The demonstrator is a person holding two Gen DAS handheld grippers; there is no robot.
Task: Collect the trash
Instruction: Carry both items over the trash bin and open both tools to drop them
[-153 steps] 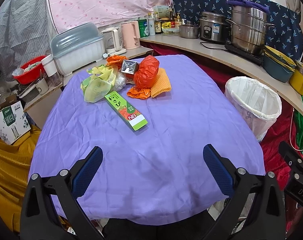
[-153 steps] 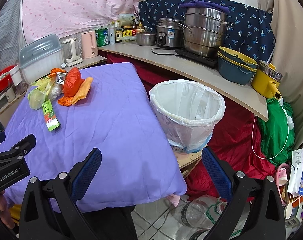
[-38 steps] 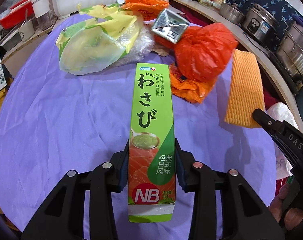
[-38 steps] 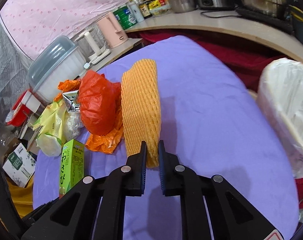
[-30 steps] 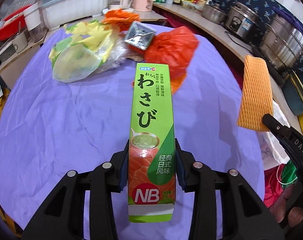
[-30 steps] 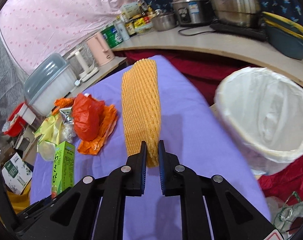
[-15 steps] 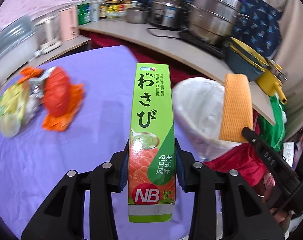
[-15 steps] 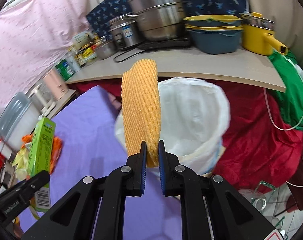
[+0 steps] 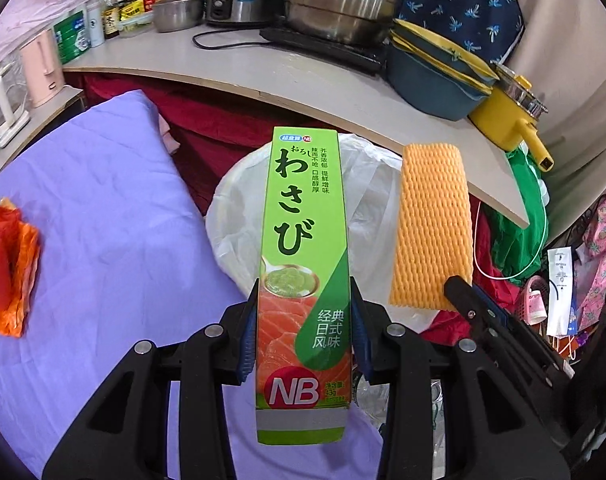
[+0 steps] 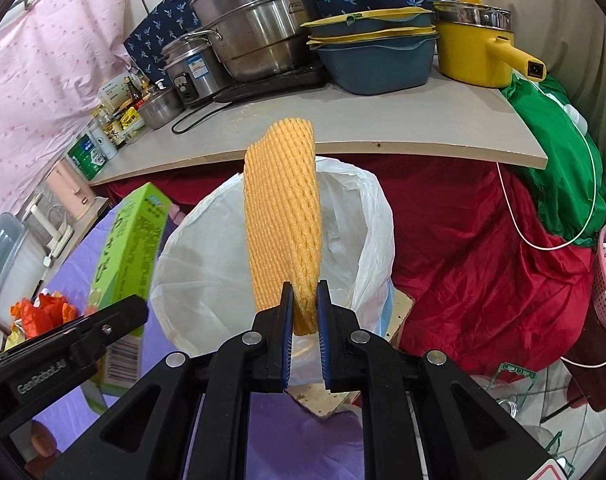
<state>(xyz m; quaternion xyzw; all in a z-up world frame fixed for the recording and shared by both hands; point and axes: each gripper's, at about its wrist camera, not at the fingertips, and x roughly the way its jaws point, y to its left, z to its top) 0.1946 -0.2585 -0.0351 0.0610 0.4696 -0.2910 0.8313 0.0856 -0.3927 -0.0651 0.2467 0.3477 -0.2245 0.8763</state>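
My left gripper (image 9: 303, 324) is shut on a green wasabi box (image 9: 303, 248) and holds it upright in the air in front of the white-lined trash bin (image 9: 239, 200). My right gripper (image 10: 303, 320) is shut on a yellow-orange foam net sleeve (image 10: 283, 220) and holds it upright over the bin (image 10: 207, 264). The sleeve (image 9: 431, 224) shows to the right of the box in the left wrist view. The box (image 10: 131, 248) shows at the left in the right wrist view.
Orange bags (image 9: 7, 248) lie on the purple-covered table (image 9: 103, 220) at the left. A curved counter (image 10: 383, 120) behind the bin carries steel pots (image 10: 255, 32), stacked basins (image 10: 375, 52) and a yellow pot (image 10: 479, 48). Red cloth (image 10: 483, 264) hangs beside the bin.
Both grippers have swung right from the table to the trash bin, carrying the wasabi box and the foam sleeve. The bin is now closer and centred behind both items.
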